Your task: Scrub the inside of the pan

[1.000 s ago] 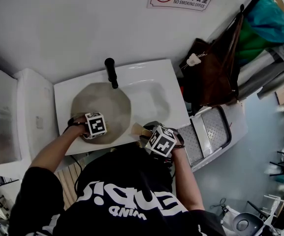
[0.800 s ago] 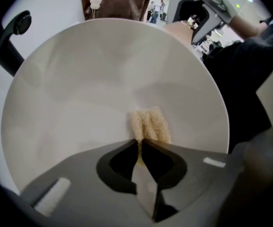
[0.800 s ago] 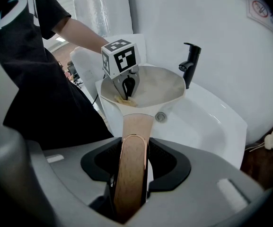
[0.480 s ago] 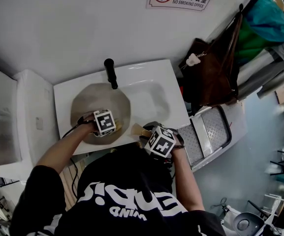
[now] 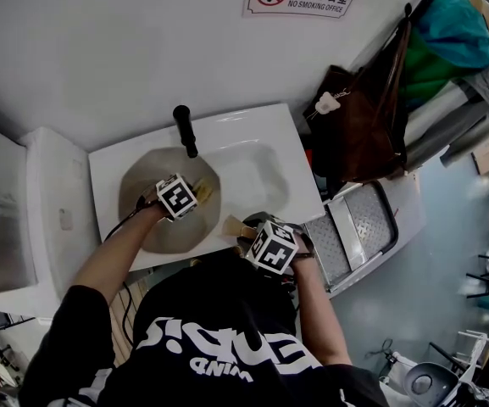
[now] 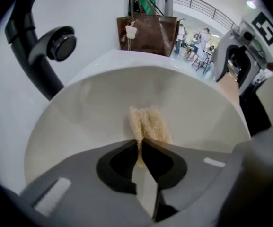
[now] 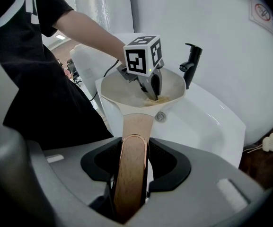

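**Pan in sink, scrub pad on inner wall: position record**

- Pan (image 5: 169, 232): pale and round, set in the white sink (image 5: 261, 155) below the black tap (image 5: 184, 130). The bowl is open upward. No residue can be made out on the inside.
- Handle (image 7: 132, 160): wooden. It runs from the bowl's rim toward the person and to the right, and this line is taken as the pan's long axis.
- Right tool (image 7: 131, 174): pressed onto the handle near its free end, with the wood gripped between the jaws. The pan is judged to be steadied from this end.
- Left tool (image 6: 140, 148): jaws pinched on a beige fibrous scrub pad (image 6: 148, 124). Only the pad's front part is shown beyond the tips.
- Pad position: it is laid against the inside of the bowl, on the side nearest the tap, as seen from the head view.
- Governing relation: most of the bowl's inside lies from the pad toward the person and to the left. The left tool is the nearer one to it. A stroke drawn back along that line is judged to be called for, with the handle held fast against the pull.
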`<state>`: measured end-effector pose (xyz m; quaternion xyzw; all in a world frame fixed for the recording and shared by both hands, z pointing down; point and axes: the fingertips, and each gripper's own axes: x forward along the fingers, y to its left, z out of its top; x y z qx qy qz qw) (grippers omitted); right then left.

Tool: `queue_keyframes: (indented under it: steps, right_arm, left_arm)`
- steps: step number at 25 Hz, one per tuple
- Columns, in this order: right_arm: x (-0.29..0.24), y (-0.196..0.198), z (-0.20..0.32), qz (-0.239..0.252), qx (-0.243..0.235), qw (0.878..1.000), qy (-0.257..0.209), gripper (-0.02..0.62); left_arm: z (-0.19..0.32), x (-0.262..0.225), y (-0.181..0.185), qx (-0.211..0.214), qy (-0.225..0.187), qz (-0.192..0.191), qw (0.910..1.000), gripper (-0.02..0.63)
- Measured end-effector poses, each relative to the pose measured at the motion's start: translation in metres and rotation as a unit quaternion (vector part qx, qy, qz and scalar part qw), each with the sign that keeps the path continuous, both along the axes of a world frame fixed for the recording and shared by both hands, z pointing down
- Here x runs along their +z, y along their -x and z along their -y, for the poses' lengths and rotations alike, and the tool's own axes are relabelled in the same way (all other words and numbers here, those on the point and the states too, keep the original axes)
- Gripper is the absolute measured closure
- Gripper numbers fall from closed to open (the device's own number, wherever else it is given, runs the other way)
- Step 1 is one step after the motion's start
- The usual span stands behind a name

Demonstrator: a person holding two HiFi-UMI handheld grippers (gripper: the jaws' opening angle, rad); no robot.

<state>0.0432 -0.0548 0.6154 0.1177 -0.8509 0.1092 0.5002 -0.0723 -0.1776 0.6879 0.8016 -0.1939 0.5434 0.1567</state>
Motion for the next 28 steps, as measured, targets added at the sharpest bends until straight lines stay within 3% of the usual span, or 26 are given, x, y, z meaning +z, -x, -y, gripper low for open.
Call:
queue_keyframes:
  steps: [2,5,10,20,28]
  right_arm:
    - [0.000,0.000,0.000,0.001,0.000,1.000,0.000,0.431]
    - [0.000,0.000,0.000,0.001,0.000,1.000,0.003,0.431]
    - [0.001,0.000,0.000,0.002,0.000,1.000,0.005,0.431]
    - [0.003,-0.001,0.000,0.005,0.000,1.000,0.007,0.431]
    - [0.002,-0.001,0.000,0.009,0.001,1.000,0.009,0.431]
  left_arm:
    - [0.015,-0.001,0.005,-0.012,-0.019,0.002,0.9997,0.578]
    - [0.031,0.001,0.028,-0.038,-0.024,0.036,0.9983,0.578]
    - [0.049,0.003,0.044,-0.048,-0.034,0.048,0.9971,0.578]
    - [0.051,0.013,0.103,-0.073,-0.024,0.115,0.9904,0.578]
    - [0.035,0.020,0.130,-0.041,-0.018,0.195,0.9798,0.578]
